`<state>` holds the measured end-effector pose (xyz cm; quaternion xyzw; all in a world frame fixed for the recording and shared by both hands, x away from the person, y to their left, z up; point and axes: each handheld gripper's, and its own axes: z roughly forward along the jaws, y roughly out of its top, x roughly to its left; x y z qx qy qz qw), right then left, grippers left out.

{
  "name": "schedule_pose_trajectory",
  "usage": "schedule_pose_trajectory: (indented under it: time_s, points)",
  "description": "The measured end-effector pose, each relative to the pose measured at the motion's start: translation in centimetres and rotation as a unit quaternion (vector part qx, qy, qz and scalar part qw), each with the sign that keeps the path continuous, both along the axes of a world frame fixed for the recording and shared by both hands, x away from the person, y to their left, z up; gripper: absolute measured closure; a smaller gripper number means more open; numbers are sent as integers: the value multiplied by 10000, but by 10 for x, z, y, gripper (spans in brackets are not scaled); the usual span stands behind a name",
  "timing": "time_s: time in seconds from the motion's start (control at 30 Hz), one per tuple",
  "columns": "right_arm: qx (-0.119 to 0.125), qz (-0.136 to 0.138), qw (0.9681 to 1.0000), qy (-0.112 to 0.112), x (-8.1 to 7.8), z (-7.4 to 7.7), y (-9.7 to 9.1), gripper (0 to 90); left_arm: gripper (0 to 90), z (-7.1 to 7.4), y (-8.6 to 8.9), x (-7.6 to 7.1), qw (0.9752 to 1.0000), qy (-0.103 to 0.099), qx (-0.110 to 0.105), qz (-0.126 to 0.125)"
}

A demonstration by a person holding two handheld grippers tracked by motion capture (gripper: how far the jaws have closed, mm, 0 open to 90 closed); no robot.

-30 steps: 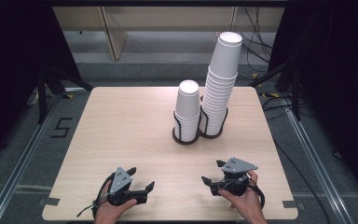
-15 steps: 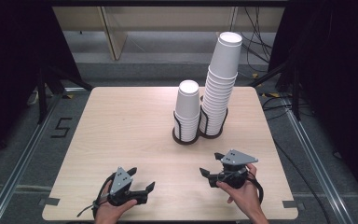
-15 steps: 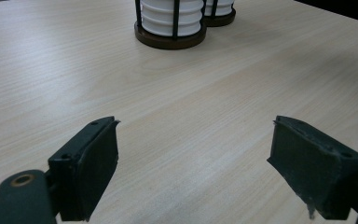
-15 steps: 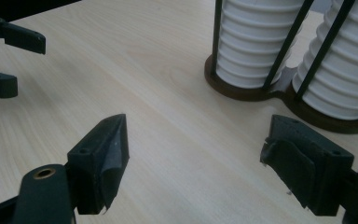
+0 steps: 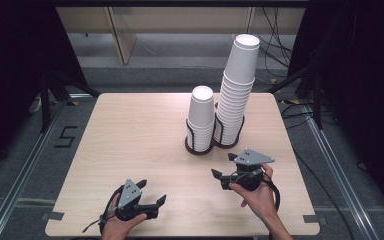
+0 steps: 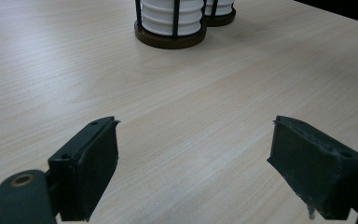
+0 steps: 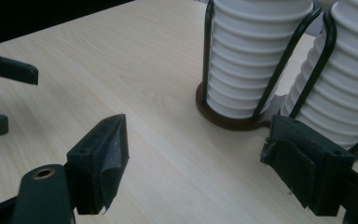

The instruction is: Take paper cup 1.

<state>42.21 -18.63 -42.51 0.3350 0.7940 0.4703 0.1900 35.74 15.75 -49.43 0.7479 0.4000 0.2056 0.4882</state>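
Two stacks of white paper cups stand in a black wire holder (image 5: 200, 146) with a dark round base, right of the table's middle. The short stack (image 5: 201, 115) is on the left and the tall stack (image 5: 237, 85) on the right. My left gripper (image 5: 152, 191) rests near the front edge, open, with nothing between its jaws; in the left gripper view (image 6: 196, 123) the holder base (image 6: 170, 39) lies well ahead. My right gripper (image 5: 223, 165) hangs just in front of the holder, open and empty. In the right gripper view (image 7: 198, 123) the short stack (image 7: 256, 51) and tall stack (image 7: 349, 79) loom close.
The light wooden table (image 5: 130, 135) has bare room on its left half and in front of the holder. The left gripper's jaws (image 7: 9, 70) sit at the far left of the right gripper view. Dark stands and cables surround the table on the floor.
My right gripper has lifted off the table and moved toward the cup holder. The left gripper and the cups have stayed put.
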Motion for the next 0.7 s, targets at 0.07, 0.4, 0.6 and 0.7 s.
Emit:
schedule_pose_trajectory:
  time_s: [0.07, 0.4, 0.6, 0.7]
  points:
    - [2, 25, 10000, 15, 1, 2, 1, 219, 148, 0, 0, 0, 10000, -13, 4, 1]
    - [59, -214, 9997, -27, 23, 26, 11, 218, 148, -1, 1, 1, 10000, -11, -31, -2]
    - [116, -349, 9990, -251, 39, 41, 18, 214, 148, -1, 1, 1, 10000, 19, -11, 20]
    - [211, -409, 9986, -262, 47, 46, 21, 215, 148, -2, 1, 1, 10000, 27, -13, 18]
